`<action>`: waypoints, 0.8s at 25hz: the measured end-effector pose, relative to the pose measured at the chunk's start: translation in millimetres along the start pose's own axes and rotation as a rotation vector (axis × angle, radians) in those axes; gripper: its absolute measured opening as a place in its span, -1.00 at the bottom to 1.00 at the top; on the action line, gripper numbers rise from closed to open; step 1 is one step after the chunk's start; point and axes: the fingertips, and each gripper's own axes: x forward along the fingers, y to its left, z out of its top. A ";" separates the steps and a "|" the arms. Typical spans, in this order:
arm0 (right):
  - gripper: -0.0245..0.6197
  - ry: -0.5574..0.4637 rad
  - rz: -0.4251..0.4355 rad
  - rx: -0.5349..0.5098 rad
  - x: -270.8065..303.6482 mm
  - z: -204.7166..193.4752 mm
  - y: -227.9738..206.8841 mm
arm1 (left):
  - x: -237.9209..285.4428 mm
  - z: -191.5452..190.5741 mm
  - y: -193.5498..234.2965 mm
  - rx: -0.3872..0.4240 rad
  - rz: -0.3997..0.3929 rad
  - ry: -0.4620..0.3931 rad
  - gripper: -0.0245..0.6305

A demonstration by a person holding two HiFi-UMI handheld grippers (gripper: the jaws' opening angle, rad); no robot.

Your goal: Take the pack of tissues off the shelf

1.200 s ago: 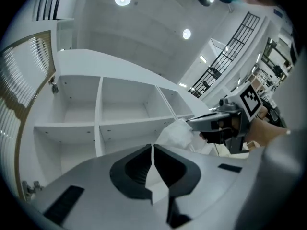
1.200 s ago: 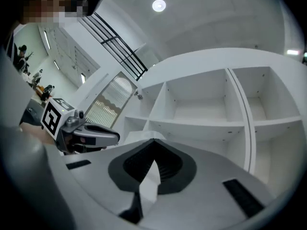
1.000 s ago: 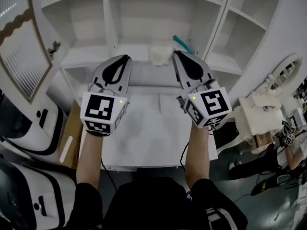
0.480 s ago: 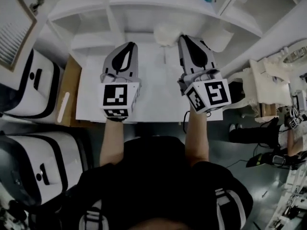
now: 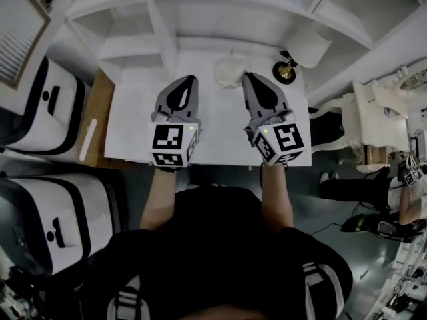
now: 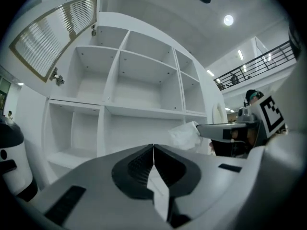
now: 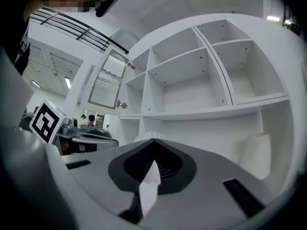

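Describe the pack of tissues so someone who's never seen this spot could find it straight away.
In front of the big white shelf unit is a white tabletop. The pack of tissues is above its far edge, at the tip of the right hand-held gripper. It is soft, crumpled and white, unlike the small gold-and-black object to its right.

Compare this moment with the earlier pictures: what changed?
The left gripper and right gripper came down from the shelf to over the white table. The right one carried the pack of tissues off the shelf. Unchanged: right jaws shut on the pack, left jaws shut and empty.
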 end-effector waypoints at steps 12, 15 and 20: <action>-0.87 0.025 0.039 0.008 1.9 -18.4 21.4 | -10.4 -12.1 -0.6 -0.010 -0.005 0.024 -0.89; -0.87 0.029 0.038 0.009 0.8 -20.8 22.9 | -11.0 -20.6 -3.4 -0.019 -0.017 0.043 -0.89; -0.87 0.049 0.029 0.007 -1.1 -27.8 24.4 | -12.3 -26.4 -21.5 -0.010 -0.099 0.040 -0.89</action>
